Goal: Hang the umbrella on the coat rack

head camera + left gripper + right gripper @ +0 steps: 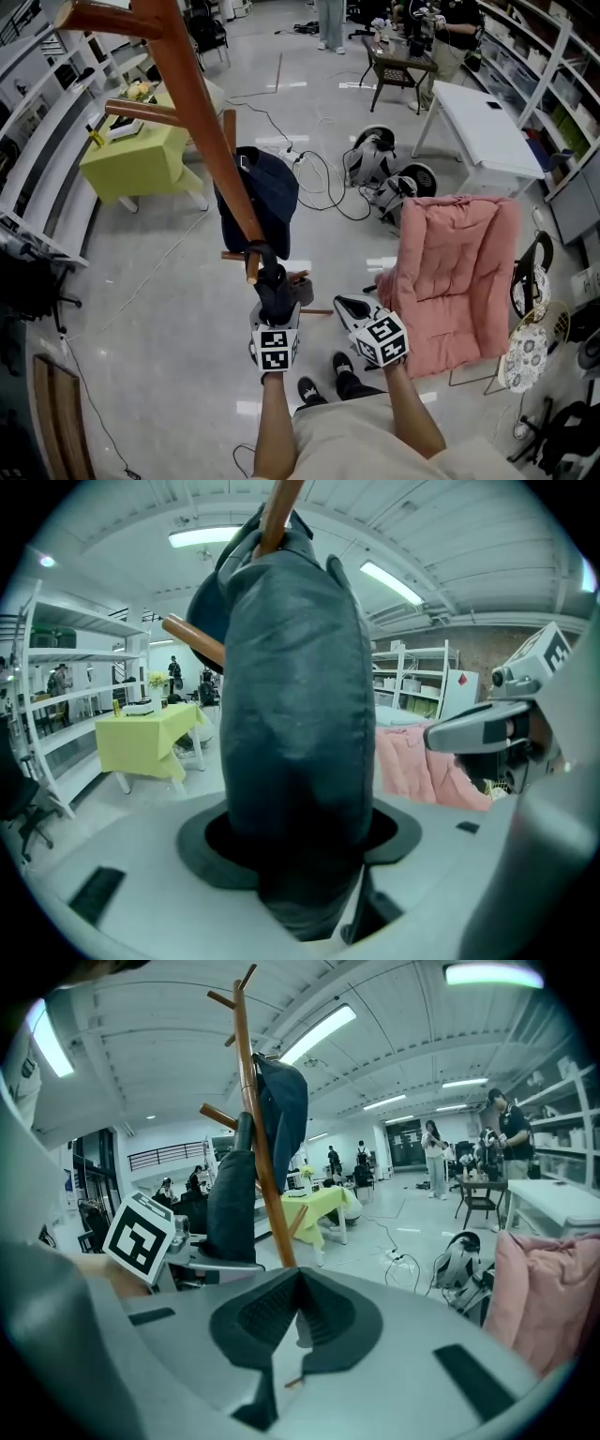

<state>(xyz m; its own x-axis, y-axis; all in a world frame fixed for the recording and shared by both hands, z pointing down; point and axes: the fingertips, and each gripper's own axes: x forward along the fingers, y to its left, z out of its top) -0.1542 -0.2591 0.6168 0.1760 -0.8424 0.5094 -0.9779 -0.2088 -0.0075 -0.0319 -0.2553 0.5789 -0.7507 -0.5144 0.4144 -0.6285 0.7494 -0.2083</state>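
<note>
The wooden coat rack (pixel 202 112) slants from the top left down to the middle of the head view, with a dark navy garment (pixel 261 192) hanging on it. My left gripper (pixel 275 314) is shut on a dark folded umbrella (pixel 272 286), which points up along the pole. In the left gripper view the umbrella (pixel 295 714) fills the middle, and the pole (pixel 279 508) and a peg (pixel 192 639) show behind it. My right gripper (pixel 356 314) is beside it to the right, shut on nothing. The right gripper view shows the rack (pixel 255 1138), the umbrella (pixel 230 1199) and its own shut jaws (pixel 300 1283).
A pink cushioned chair (pixel 455 267) stands at the right. A yellow-green table (pixel 141 155) is behind the rack on the left, a white table (pixel 487 122) at the back right. Cables (pixel 323 183) and wheeled machines (pixel 384 169) lie on the floor. Shelves line both walls.
</note>
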